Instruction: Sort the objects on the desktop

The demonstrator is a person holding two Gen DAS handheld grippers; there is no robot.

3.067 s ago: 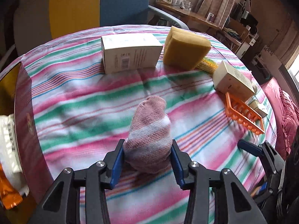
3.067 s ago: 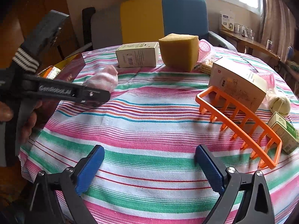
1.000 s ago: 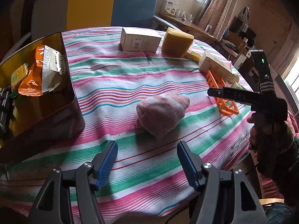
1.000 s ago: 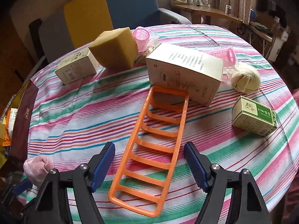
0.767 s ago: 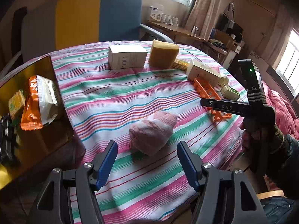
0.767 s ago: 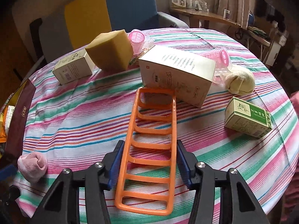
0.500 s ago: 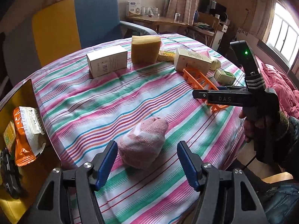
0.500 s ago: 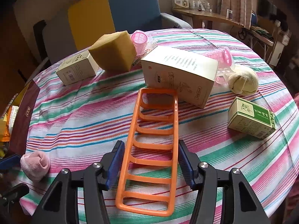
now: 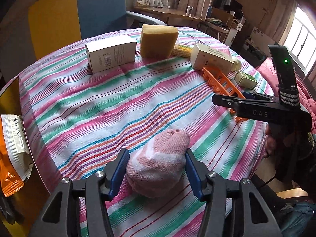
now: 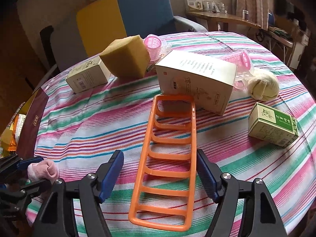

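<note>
Left gripper (image 9: pixel 156 174) tilts steeply down at the bench's near edge, blue-padded fingers (image 9: pixel 118 171) having just closed onto the rolled pink-and-white knitted sock (image 9: pixel 158 169), pads touching both sides; right gripper (image 10: pixel 160 175), body lettered "DAS", angles down likewise, fingers just reopened, apart astride the orange plastic ladder-shaped rack (image 10: pixel 169 148) on the striped cloth bench (image 9: pixel 88 102)

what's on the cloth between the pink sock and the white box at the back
Nothing: between the pink sock and the white box only bare striped tablecloth shows, in the left wrist view.
</note>
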